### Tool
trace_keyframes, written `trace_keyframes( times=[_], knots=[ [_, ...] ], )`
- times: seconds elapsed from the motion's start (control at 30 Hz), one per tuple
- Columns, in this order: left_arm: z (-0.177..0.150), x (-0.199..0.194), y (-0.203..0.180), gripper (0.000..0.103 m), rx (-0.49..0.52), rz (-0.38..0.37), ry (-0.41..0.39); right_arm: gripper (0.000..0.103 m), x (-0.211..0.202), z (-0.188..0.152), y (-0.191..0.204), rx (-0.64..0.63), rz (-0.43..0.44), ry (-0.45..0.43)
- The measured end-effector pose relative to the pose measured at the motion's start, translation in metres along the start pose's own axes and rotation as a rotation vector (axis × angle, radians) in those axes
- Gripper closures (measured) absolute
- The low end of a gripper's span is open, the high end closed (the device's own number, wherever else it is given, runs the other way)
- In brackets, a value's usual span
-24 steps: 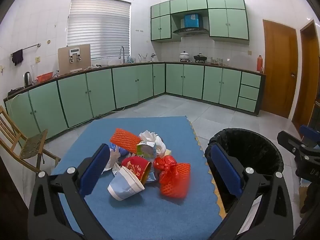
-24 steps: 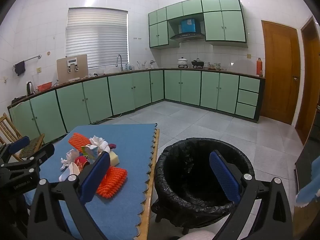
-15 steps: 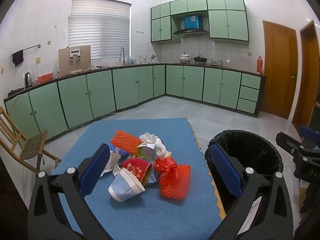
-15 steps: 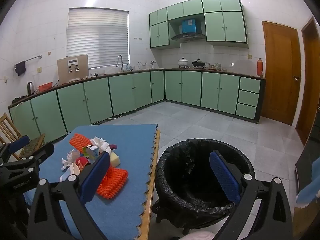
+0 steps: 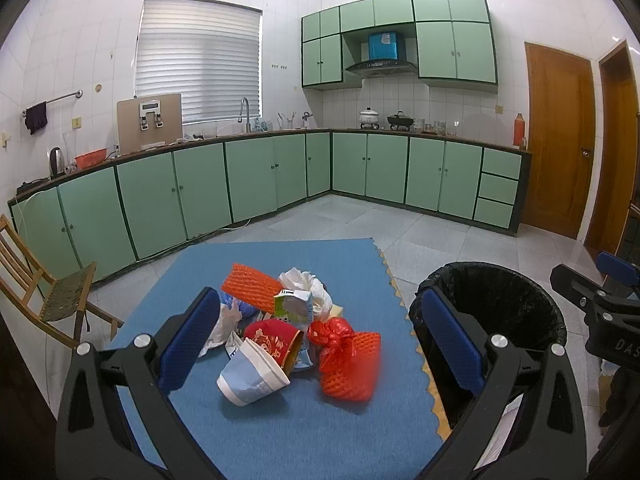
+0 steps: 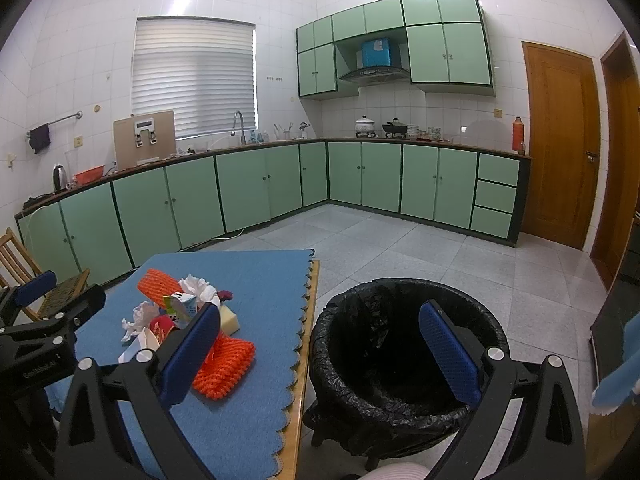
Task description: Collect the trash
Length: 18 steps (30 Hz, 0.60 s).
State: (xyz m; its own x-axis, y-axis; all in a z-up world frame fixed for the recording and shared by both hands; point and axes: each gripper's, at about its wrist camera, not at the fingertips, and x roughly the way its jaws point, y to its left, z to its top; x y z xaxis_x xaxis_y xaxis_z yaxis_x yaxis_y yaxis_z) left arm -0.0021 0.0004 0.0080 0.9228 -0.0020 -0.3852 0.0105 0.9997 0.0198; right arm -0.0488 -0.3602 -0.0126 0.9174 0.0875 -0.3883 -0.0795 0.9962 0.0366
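Observation:
A pile of trash lies on the blue mat [image 5: 280,420]: a white-blue paper cup [image 5: 250,378], a red cup [image 5: 274,340], a red plastic bag [image 5: 334,338] on orange foam netting [image 5: 354,368], a second orange netting [image 5: 250,286], a small carton [image 5: 294,306] and white tissue [image 5: 302,280]. My left gripper [image 5: 318,350] is open and empty, hovering just before the pile. A black-lined trash bin [image 6: 400,356] stands right of the table. My right gripper [image 6: 320,356] is open and empty above the bin's near rim. The pile also shows in the right wrist view [image 6: 180,312].
A wooden chair [image 5: 44,296] stands left of the table. Green cabinets [image 5: 248,184] line the far walls. Wooden doors [image 5: 560,140] are at the right. Grey tiled floor [image 6: 420,248] lies beyond the bin. The table's scalloped mat edge [image 6: 306,320] is next to the bin.
The left gripper has eased back slightly from the pile. The right gripper has barely moved. Both stay open.

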Motion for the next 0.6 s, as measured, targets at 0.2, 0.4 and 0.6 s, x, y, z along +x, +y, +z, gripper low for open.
trace_keyframes(
  times=[0.2,0.4,0.6],
  knots=[
    [-0.0012,0.0005,-0.0001,0.005,0.001,0.0,-0.003,0.006,0.0,0.0002,-0.0004,0.0,-0.001,0.0],
    [-0.0014,0.0004,-0.0001,0.005,0.001,0.0,-0.003,0.006,0.0002,0.001,-0.0004,0.001,0.001,0.0],
    [-0.0012,-0.0001,-0.0003,0.005,0.002,-0.001,-0.005,0.006,0.0001,0.0003,-0.0004,0.002,-0.001,-0.001]
  ],
)
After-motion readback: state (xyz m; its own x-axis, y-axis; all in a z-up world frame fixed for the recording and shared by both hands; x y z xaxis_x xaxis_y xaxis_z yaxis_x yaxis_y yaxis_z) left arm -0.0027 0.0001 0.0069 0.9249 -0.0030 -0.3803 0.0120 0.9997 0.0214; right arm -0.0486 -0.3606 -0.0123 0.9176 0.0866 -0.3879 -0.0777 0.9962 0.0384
